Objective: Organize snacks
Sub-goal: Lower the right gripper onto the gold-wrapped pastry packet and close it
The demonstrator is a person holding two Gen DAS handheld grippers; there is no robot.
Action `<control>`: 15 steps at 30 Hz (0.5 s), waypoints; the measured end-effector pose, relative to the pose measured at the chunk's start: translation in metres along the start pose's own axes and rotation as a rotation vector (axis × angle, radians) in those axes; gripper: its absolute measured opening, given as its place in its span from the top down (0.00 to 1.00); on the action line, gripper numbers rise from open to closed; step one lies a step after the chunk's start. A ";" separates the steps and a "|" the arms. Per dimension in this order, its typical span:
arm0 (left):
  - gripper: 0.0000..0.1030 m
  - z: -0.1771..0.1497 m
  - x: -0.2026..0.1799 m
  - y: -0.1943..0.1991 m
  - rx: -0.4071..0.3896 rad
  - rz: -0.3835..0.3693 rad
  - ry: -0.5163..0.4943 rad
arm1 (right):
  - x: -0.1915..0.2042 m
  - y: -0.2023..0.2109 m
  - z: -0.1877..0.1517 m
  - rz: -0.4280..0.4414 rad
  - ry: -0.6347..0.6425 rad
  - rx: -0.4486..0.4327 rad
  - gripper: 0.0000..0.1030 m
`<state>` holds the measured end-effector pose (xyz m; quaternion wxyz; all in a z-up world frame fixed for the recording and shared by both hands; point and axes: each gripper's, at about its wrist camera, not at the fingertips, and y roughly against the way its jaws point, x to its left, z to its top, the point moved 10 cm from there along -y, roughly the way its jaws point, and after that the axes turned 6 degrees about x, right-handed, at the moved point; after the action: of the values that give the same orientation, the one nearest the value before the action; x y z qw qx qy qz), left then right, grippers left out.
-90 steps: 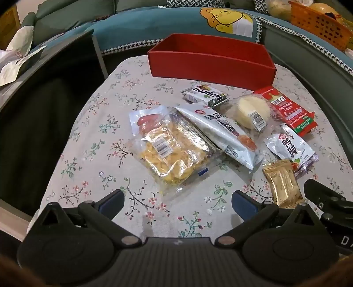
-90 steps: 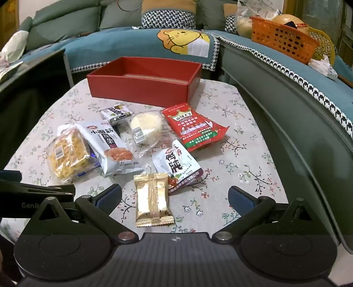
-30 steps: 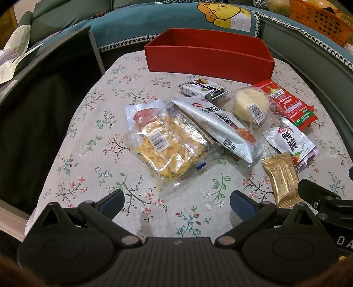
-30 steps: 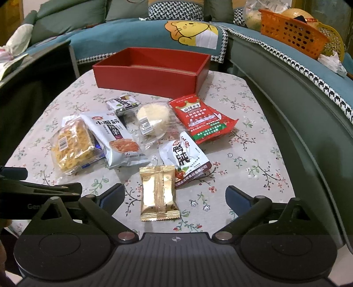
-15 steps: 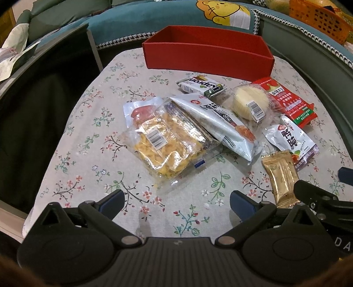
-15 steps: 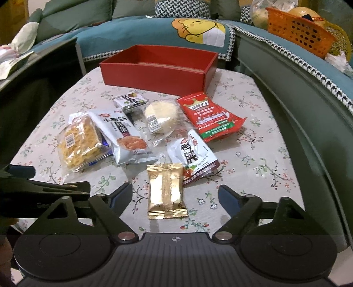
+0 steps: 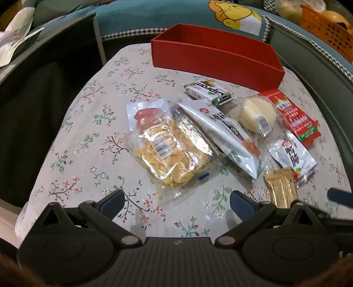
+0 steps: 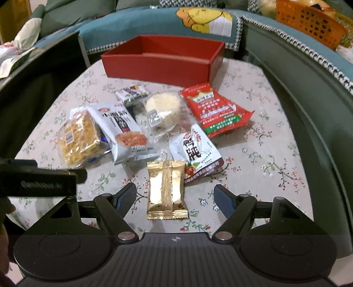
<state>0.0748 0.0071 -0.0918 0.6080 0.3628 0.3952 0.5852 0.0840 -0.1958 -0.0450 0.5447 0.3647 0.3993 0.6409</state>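
A red open box stands at the far edge of the flowered table. Several snack packets lie in front of it: a yellow noodle snack, a long white packet, a round cake, a red packet and a white pouch. A gold packet lies flat between the fingers of my right gripper, whose pads stand clear of its sides. My left gripper is open over bare cloth, just short of the noodle snack.
A small Kapron bar and a sausage pouch sit among the packets. A teal sofa wraps the back and right, with an orange basket on it. A dark chair edge borders the table's left side.
The right gripper's jaws have narrowed and it has closed in on the gold packet, which now lies between the fingers. The left gripper has barely shifted.
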 end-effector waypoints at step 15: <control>0.00 0.039 0.017 -0.009 0.036 -0.059 0.144 | 0.016 -0.050 -0.005 0.014 0.126 0.155 0.20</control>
<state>0.1135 0.0241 -0.0843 0.5884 0.3190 0.4588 0.5843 0.0972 -0.1758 -0.0923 0.4841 0.3673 0.4788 0.6336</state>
